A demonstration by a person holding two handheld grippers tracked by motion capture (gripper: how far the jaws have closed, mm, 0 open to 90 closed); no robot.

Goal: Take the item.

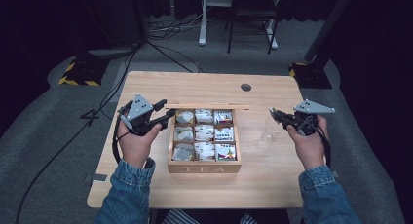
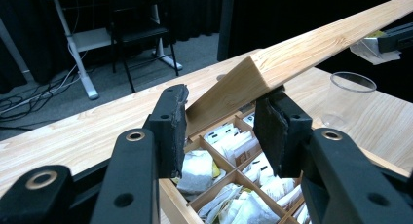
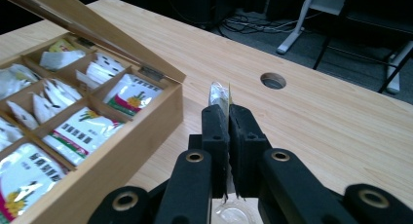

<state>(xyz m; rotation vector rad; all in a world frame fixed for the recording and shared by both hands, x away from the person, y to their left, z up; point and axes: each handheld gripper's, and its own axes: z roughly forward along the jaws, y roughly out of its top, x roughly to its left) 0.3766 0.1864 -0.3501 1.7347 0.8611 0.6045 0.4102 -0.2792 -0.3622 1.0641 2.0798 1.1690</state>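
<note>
Gripping: right hand-held gripper point(image 3: 228, 118) one tea bag point(image 3: 219, 94) | left point(image 2: 221, 131) one lid point(image 2: 302, 53)

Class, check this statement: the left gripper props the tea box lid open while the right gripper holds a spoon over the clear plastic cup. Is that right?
Not quite. The right gripper holds a tea bag packet, not a spoon, as the right gripper view shows. The rest stands: the left gripper props open the lid of the tea box, and the clear plastic cup sits below the packet.

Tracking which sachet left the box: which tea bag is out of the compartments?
The tea bag pinched edge-on in the right gripper, above the plastic cup; the rest lie in the tea box.
</note>
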